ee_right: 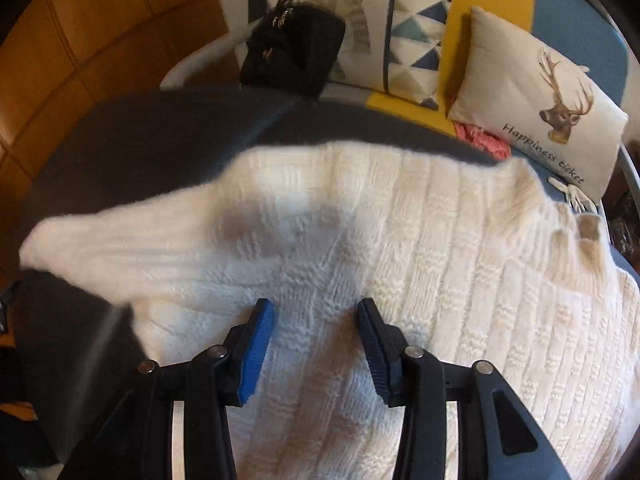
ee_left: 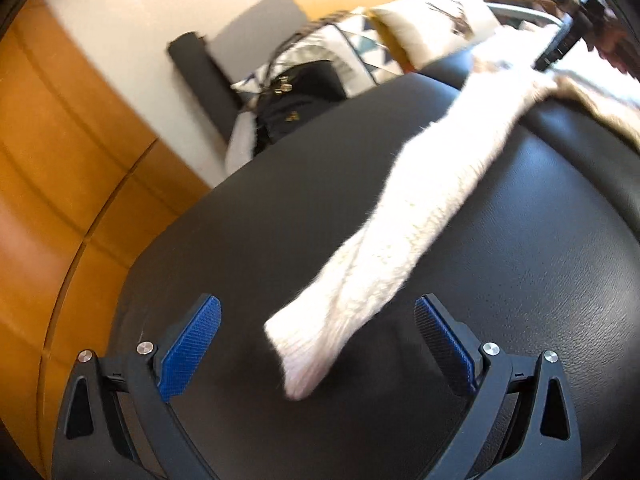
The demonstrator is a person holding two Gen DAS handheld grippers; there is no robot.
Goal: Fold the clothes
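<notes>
The cream knit sweater (ee_right: 400, 248), judged soft, fluffy and limp, is spread on the black table (ee_left: 400, 152), its sleeve cuff (ee_left: 304, 344) best pinched between the left gripper (ee_left: 316, 344)'s wide-open jaws, while the right gripper (ee_right: 316, 344) hovers half-open, nothing visibly pinched.

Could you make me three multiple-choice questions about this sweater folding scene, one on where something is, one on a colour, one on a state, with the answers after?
1. Where does the sweater's sleeve lie?
A. stretched across the black surface
B. draped over the deer cushion
C. inside the black handbag

2. What colour are the gripper pads?
A. red
B. blue
C. green

3. How does the left gripper stand?
A. clamped on the cuff
B. shut, with nothing in it
C. open, with the cuff between its fingers, pads clear of it

Answers: 
1 A, the cream sleeve runs flat over the dark surface. 
2 B, both wrist views show blue textured pads. 
3 C, the pads stand wide apart on either side of the cuff.
</notes>
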